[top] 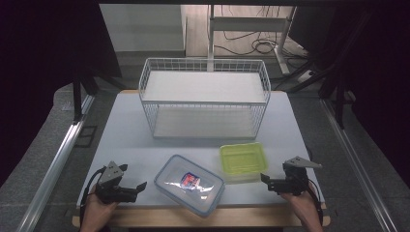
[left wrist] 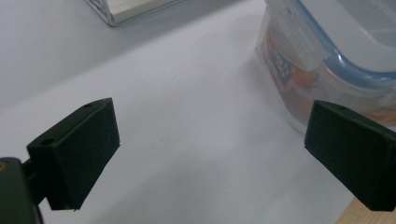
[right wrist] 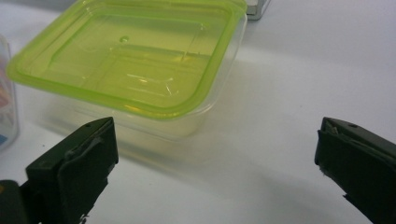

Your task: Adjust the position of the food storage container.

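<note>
left gripper [top: 138, 186] fingers wide, empty – blue-lid box [top: 189, 184] just right on surface [top: 125, 135] | right gripper [top: 265, 179] wide, empty – green-lid box [top: 243, 160] ahead | risk: shallow grab slips off smooth lid

We note a glossy clear plastic box [top: 189, 184] with a blue-rimmed lid, a glossy green plastic lid [top: 241, 157], a white wire metal rack [top: 204, 96], and a matt white table [top: 125, 140] with a wood edge.
</note>
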The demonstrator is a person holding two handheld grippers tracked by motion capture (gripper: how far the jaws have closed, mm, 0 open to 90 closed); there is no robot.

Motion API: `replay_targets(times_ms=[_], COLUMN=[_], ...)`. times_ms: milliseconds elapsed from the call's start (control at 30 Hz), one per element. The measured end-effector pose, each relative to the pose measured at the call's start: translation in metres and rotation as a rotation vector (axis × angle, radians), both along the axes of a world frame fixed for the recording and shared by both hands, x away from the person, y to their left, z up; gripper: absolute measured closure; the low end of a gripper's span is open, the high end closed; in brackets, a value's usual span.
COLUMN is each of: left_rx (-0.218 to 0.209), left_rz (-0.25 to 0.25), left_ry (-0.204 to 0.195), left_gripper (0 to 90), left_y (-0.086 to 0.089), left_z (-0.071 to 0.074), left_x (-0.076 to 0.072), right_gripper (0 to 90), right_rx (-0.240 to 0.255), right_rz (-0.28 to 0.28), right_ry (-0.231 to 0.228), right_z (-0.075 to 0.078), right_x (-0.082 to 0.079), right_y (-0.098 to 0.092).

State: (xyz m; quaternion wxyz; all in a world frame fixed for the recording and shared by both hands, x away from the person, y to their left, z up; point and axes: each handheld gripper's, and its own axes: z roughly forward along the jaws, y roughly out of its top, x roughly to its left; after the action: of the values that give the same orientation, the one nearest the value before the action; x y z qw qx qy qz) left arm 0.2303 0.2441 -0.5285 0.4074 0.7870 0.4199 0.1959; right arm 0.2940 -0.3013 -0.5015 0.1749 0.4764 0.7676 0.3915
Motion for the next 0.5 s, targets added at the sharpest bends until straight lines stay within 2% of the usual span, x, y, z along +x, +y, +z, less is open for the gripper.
replay_targets(times_ms=[133,233,367,500], left_rx=[0.016,0.012,0.014,0.021], left_rz=[0.0,0.001,-0.004,-0.011], left_ry=[0.01,0.003,-0.003,-0.001], left_gripper=[3.6,3.7,3.7,3.7], left_y=[-0.001,-0.001,-0.001,-0.002], left_z=[-0.002,0.0,0.0,-0.001], left_x=[0.001,0.0,0.0,0.001], right_gripper=[0.0,0.3,0.8,9.9], right_rx=[0.02,0.028,0.032,0.018], right_rz=[0.005,0.008,0.025,0.063], right_ry=[-0.025,-0.043,-0.02,-0.007], right_z=[0.009,0.016,0.02,0.022], right_x=[0.0,0.0,0.005,0.009], right_y=[0.004,0.012,0.022,0.033])
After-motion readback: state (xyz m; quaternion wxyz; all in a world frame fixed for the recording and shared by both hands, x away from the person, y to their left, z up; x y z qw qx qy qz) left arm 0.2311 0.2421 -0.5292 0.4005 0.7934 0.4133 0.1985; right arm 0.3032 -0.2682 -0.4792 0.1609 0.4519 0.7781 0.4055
